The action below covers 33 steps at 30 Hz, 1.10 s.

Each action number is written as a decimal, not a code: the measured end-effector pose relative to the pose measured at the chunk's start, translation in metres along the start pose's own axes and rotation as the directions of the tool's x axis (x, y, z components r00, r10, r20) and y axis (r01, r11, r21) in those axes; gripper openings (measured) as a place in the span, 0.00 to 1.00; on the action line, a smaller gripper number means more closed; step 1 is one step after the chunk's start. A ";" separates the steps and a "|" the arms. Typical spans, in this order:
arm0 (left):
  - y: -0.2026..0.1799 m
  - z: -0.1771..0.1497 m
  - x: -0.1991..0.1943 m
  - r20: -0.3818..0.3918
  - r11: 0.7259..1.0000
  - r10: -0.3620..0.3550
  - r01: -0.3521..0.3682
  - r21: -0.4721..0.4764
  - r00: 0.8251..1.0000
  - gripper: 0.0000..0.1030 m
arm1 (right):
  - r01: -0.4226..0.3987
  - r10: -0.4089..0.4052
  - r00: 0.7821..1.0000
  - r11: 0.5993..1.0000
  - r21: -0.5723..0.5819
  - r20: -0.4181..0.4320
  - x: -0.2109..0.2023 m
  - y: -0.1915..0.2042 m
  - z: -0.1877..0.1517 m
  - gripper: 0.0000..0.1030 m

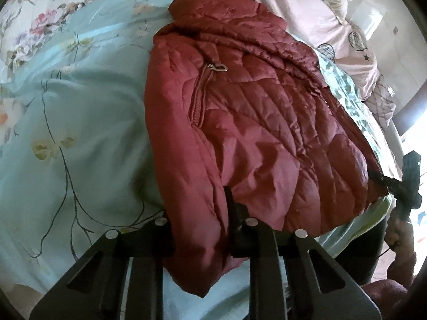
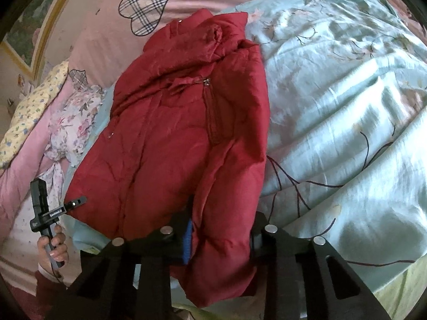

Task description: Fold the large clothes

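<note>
A red quilted down jacket lies on the bed, collar at the far end, sleeve folded along one side; it also shows in the right wrist view. My left gripper is shut on the jacket's near sleeve edge, its fingers pressed into the fabric. My right gripper is likewise shut on the jacket's near hem, fabric bunched between its fingers. The other gripper shows at the jacket's corner in each view, the right gripper in the left wrist view and the left gripper in the right wrist view.
A pale green floral quilt covers the bed under the jacket and shows in the right wrist view. Pink bedding with plaid hearts lies beyond. A floral pillow sits beside the jacket.
</note>
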<state>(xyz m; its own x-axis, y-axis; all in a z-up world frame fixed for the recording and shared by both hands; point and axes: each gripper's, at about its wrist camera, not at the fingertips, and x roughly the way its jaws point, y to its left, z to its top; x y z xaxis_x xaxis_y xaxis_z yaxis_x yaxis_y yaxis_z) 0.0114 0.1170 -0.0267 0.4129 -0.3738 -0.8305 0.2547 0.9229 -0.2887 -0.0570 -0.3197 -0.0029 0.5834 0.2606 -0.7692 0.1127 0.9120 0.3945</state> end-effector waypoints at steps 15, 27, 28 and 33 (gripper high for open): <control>-0.003 0.028 -0.061 0.173 0.993 -0.115 0.114 0.015 0.978 0.14 | -0.218 0.223 0.967 0.975 -0.051 0.123 -0.052 0.007 0.023 0.21; -0.004 0.093 -0.075 0.316 0.991 -0.113 0.129 -0.029 0.942 0.14 | -0.253 0.260 0.930 0.966 -0.063 0.259 -0.060 0.015 0.078 0.21; -0.005 0.098 -0.074 0.322 0.992 -0.106 0.123 -0.031 0.941 0.14 | -0.249 0.257 0.929 0.966 -0.062 0.268 -0.059 0.016 0.083 0.21; -0.006 0.119 -0.069 0.345 0.993 -0.085 0.109 -0.050 0.935 0.14 | -0.209 0.219 0.927 0.976 -0.064 0.305 -0.055 0.021 0.107 0.21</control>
<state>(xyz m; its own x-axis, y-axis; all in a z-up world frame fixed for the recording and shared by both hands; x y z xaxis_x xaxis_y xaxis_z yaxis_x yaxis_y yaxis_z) 0.0852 0.1258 0.0889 0.6660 -0.4596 -0.5875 0.2539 0.8803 -0.4008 -0.0008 -0.3493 0.1016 0.8106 0.3445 -0.4736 -0.0638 0.8558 0.5134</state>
